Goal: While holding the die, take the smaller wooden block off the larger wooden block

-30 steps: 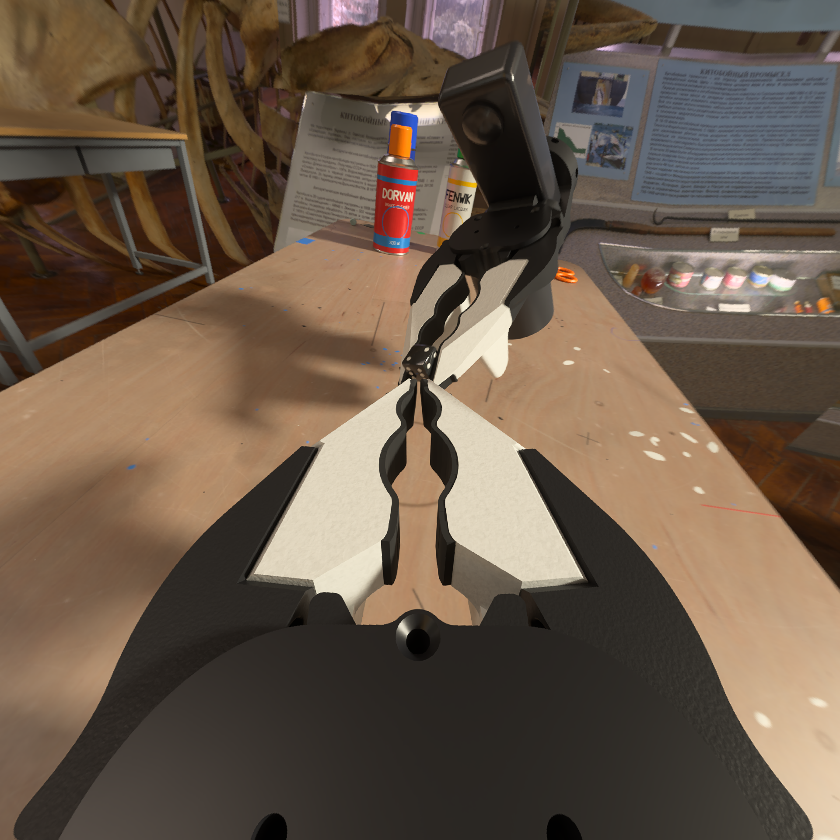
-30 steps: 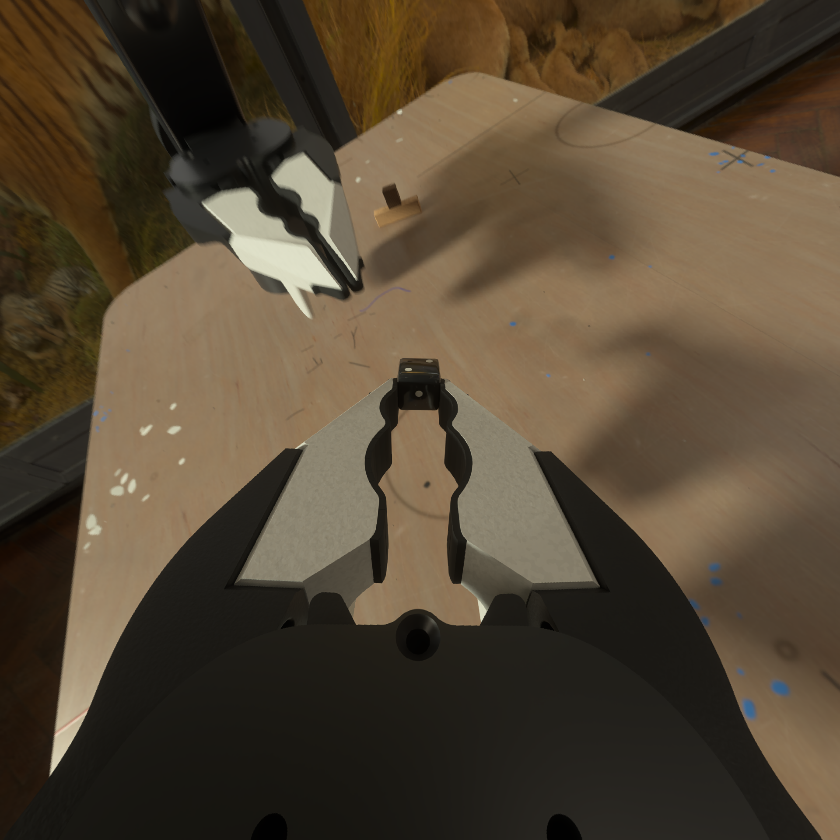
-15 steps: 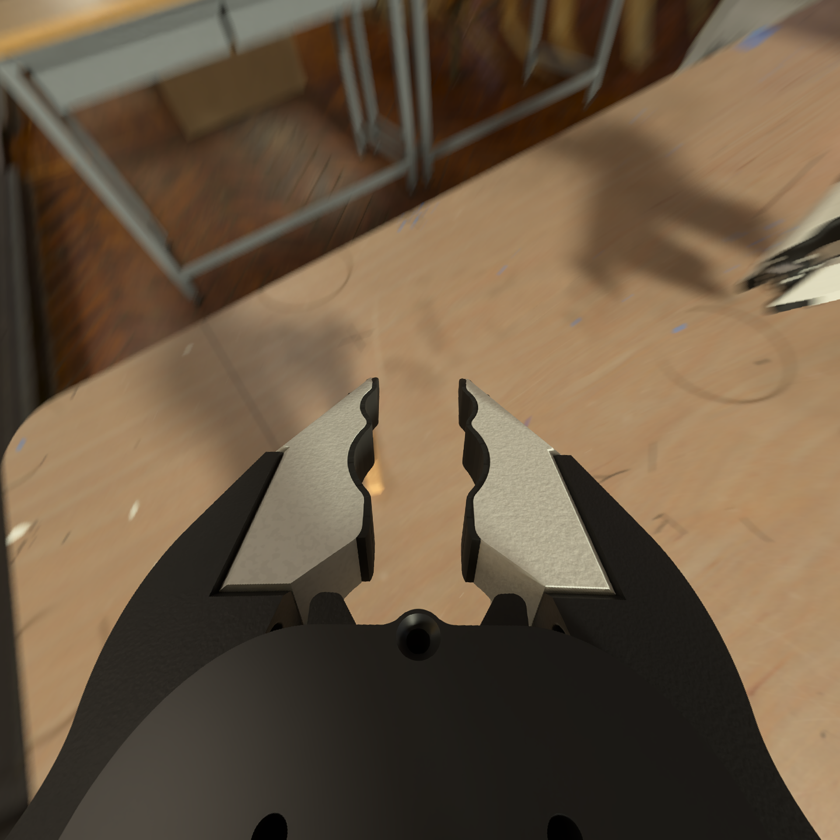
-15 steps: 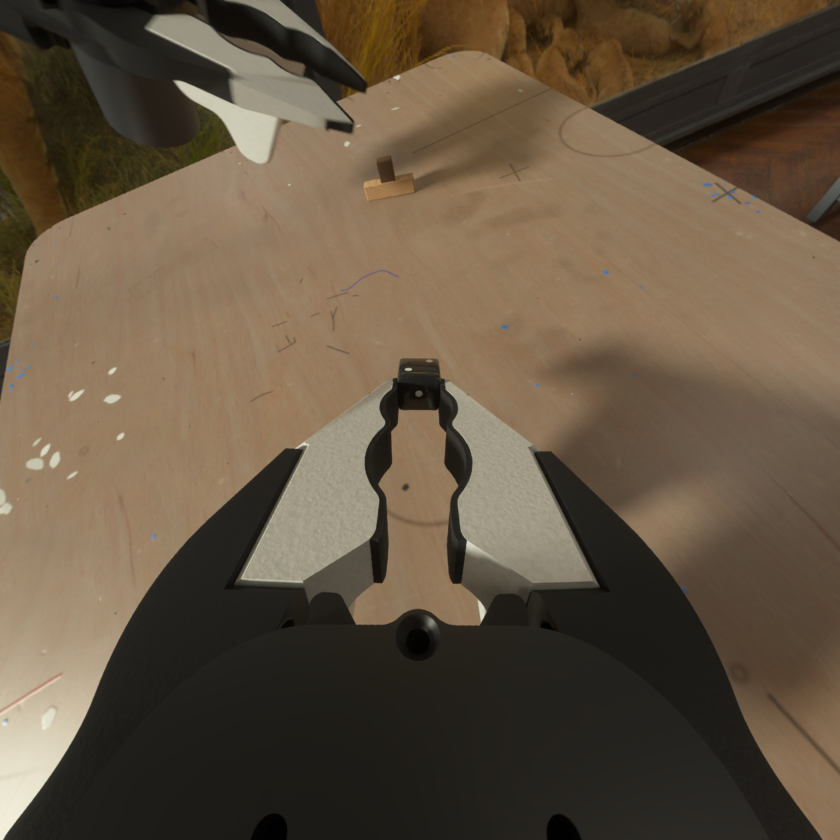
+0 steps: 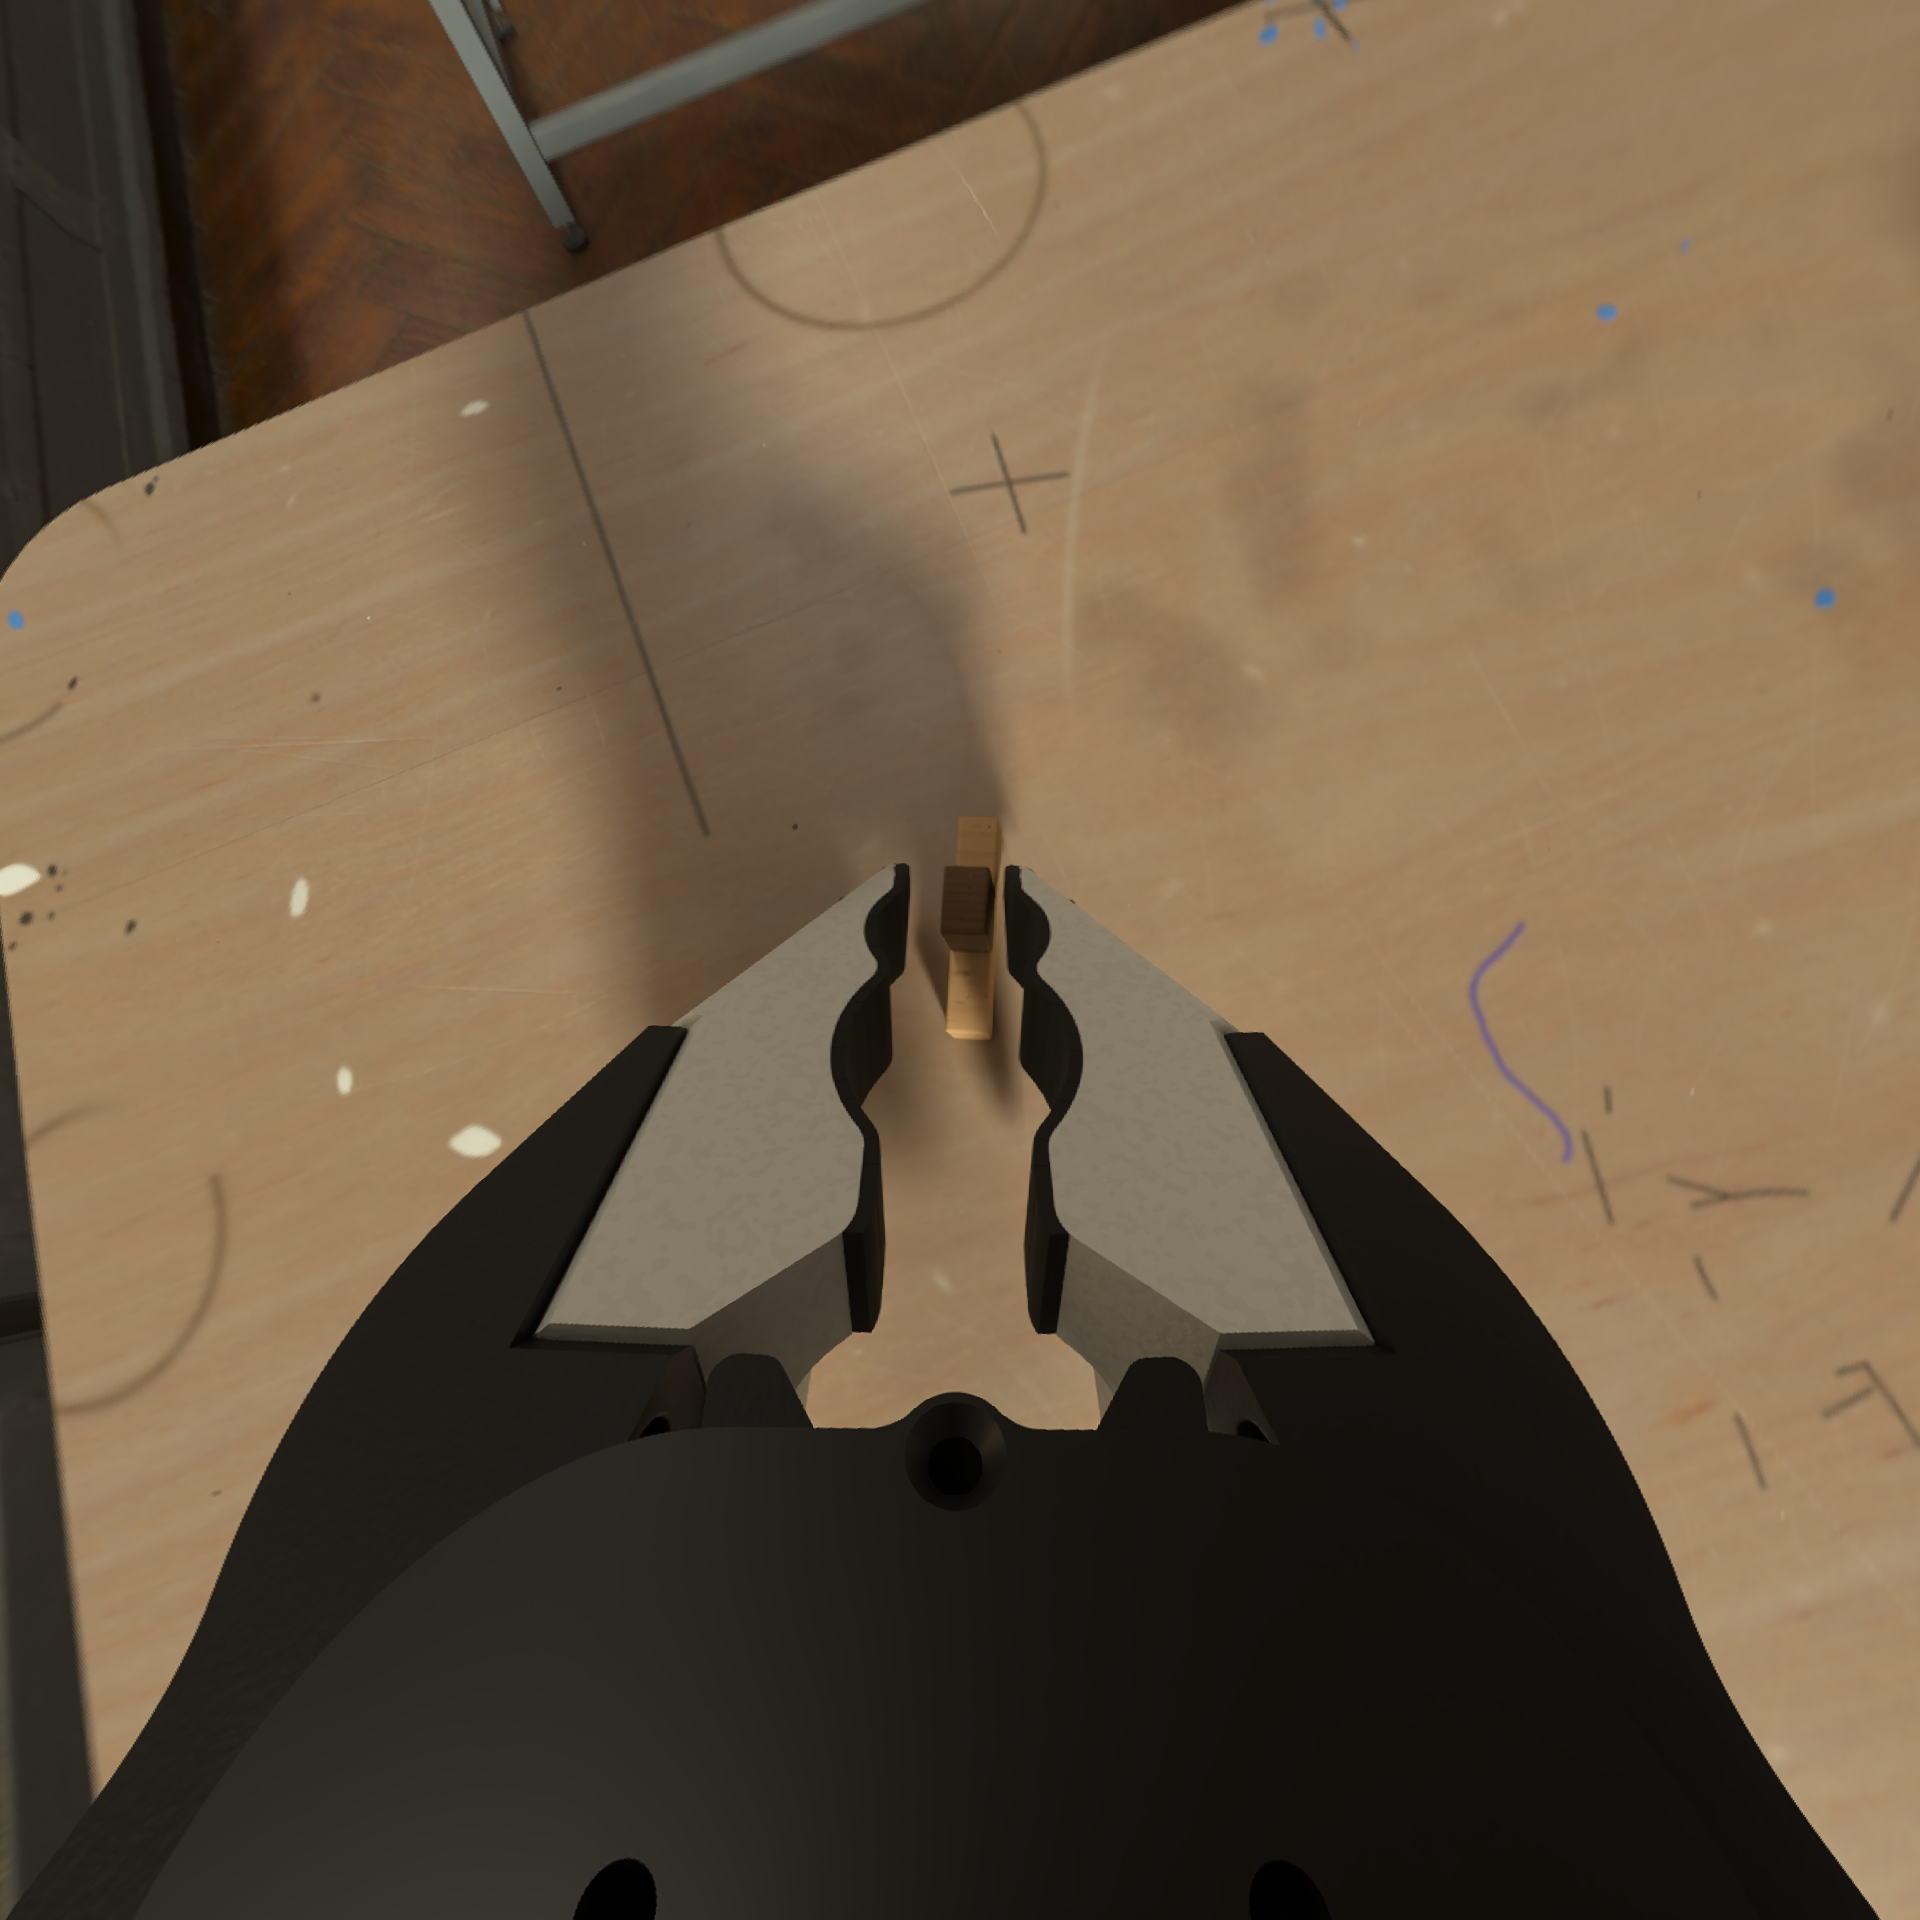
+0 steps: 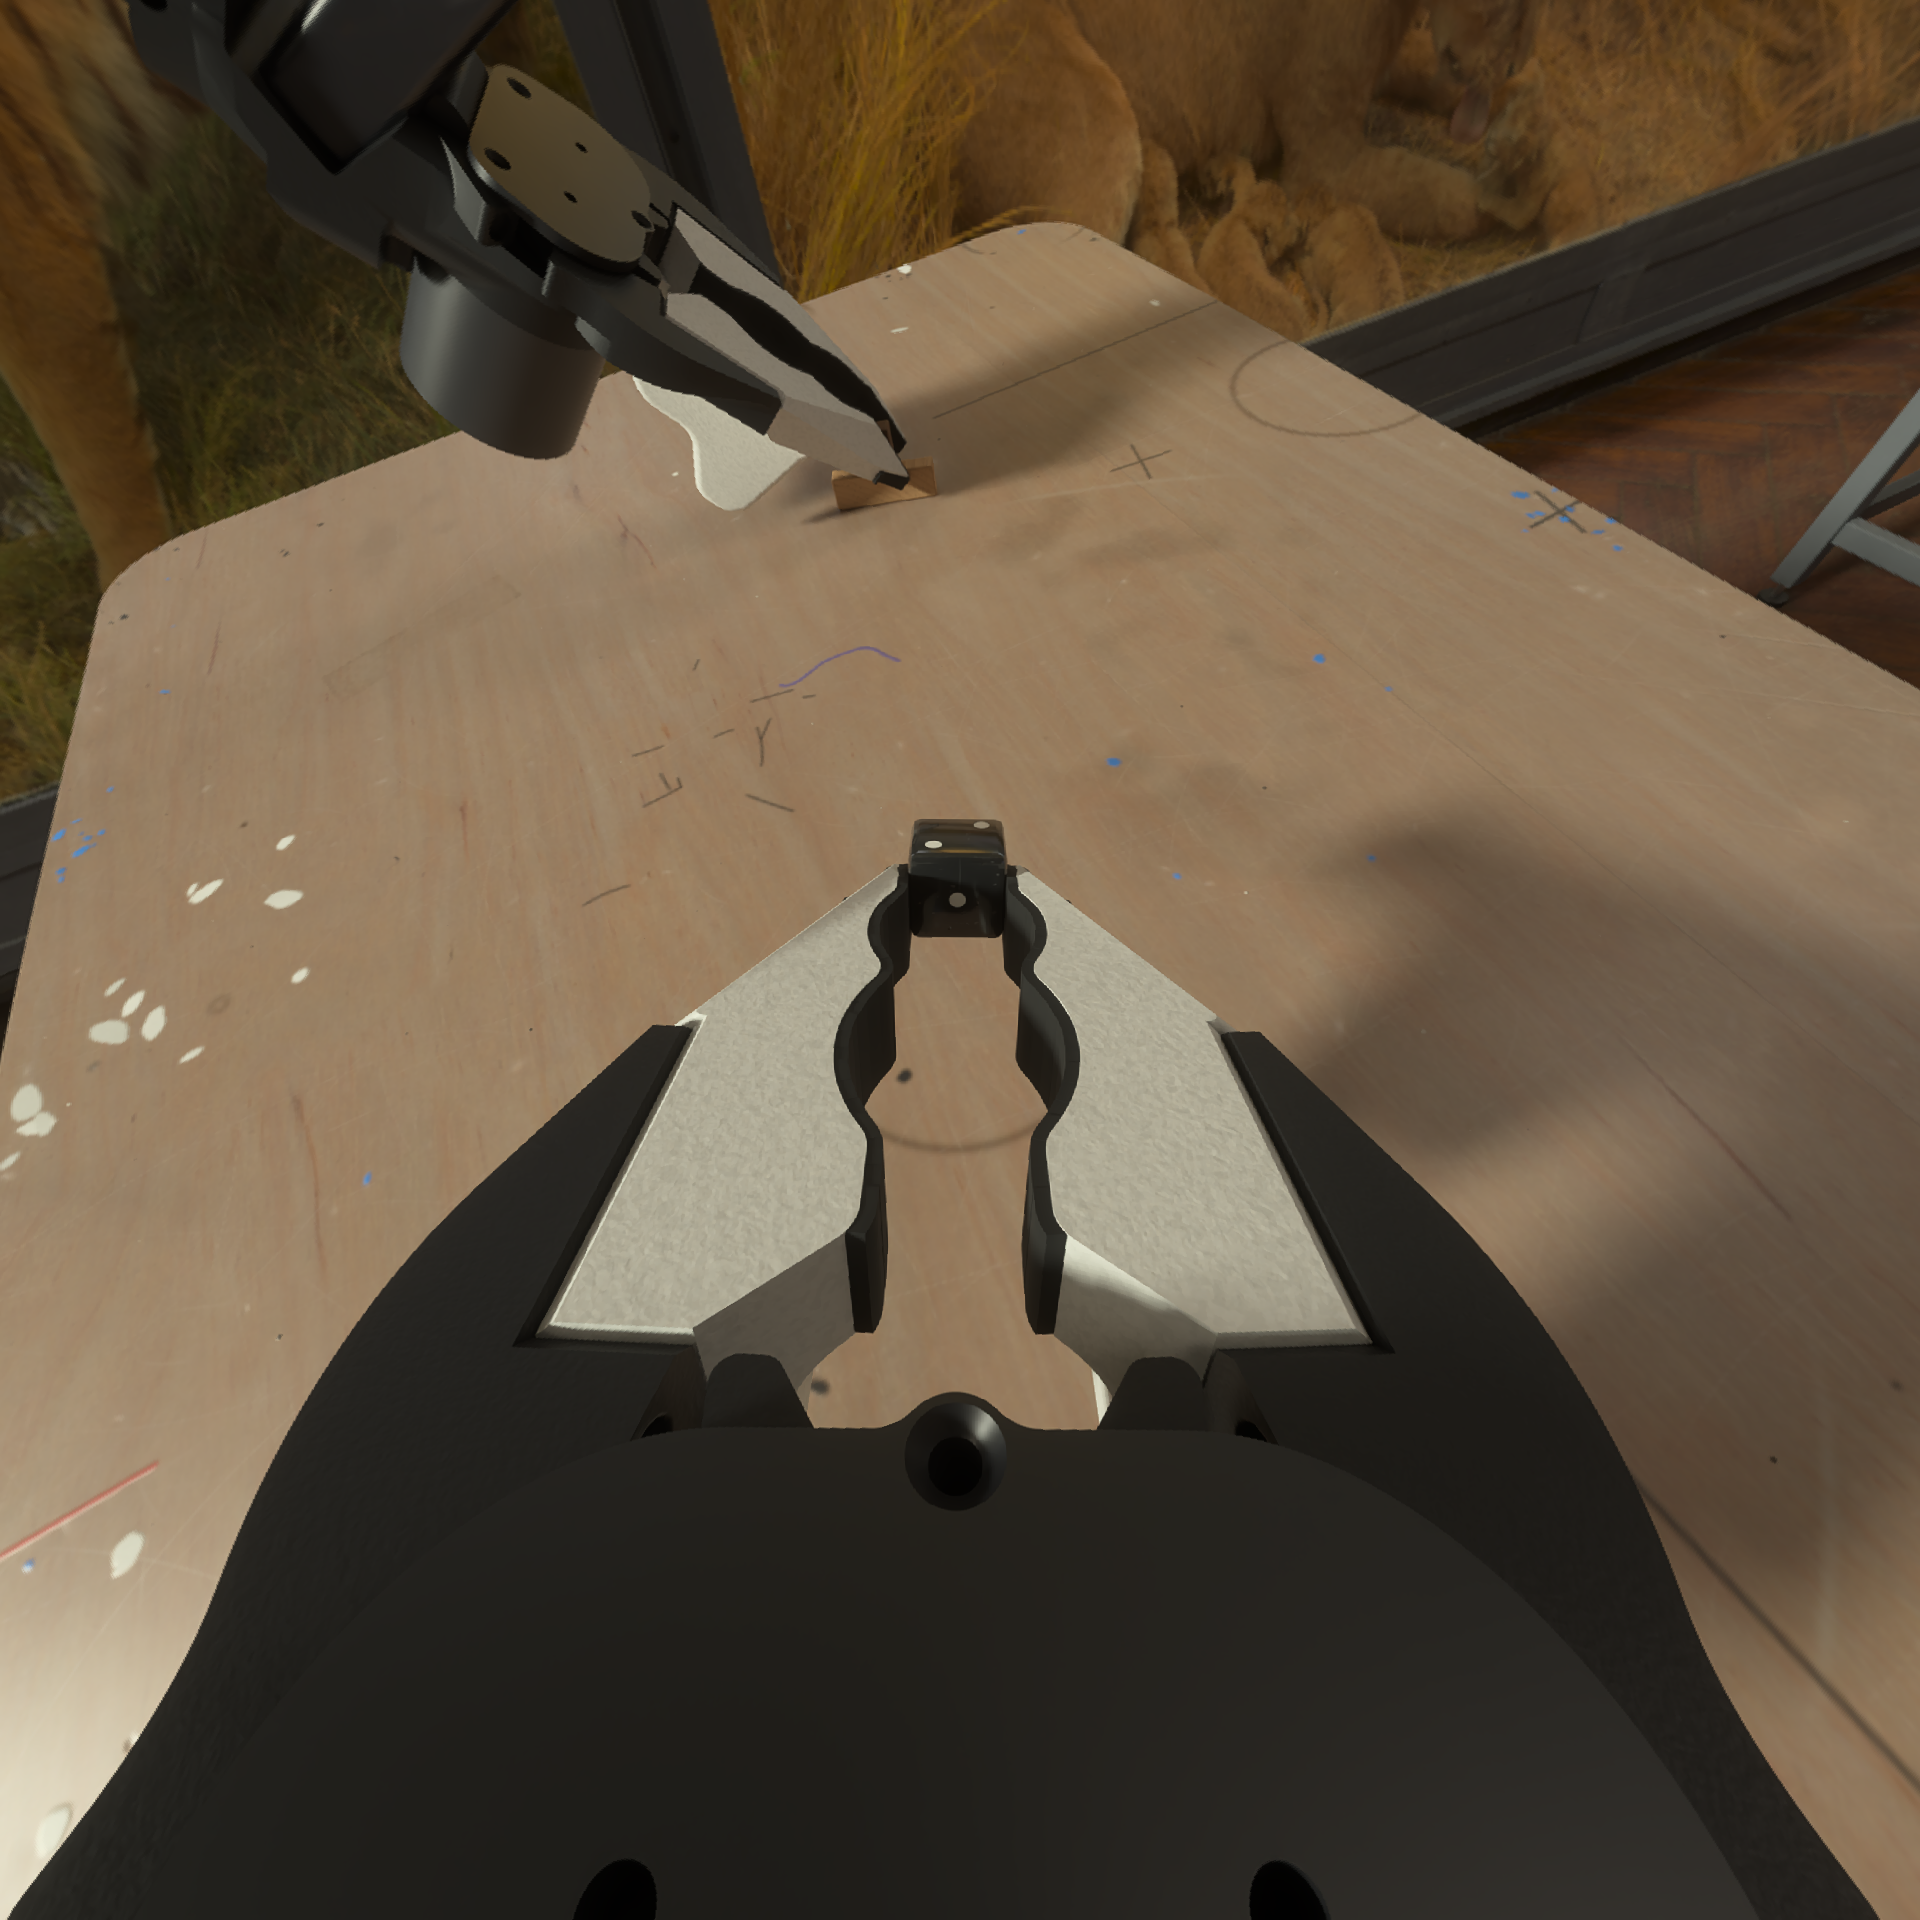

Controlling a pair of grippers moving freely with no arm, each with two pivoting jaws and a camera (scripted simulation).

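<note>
My left gripper is open and points down at the table, one jaw on each side of the smaller, dark wooden block. That block stands on the larger, pale wooden block, which lies flat on the table. A gap shows between the left finger and the small block. In the right wrist view the left gripper has its tips at the pale block and hides the small one. My right gripper is shut on a black die with white dots, held above the table.
The plywood table bears pencil marks and paint spots. Its rounded corner and edge lie beyond the blocks. A grey metal table leg stands on the dark wood floor past that edge. Another leg shows at the right.
My left gripper has swung away from the right gripper, opened, and come down over the blocks; its jaws have narrowed around the small block. My right gripper still holds the die, nearly still.
</note>
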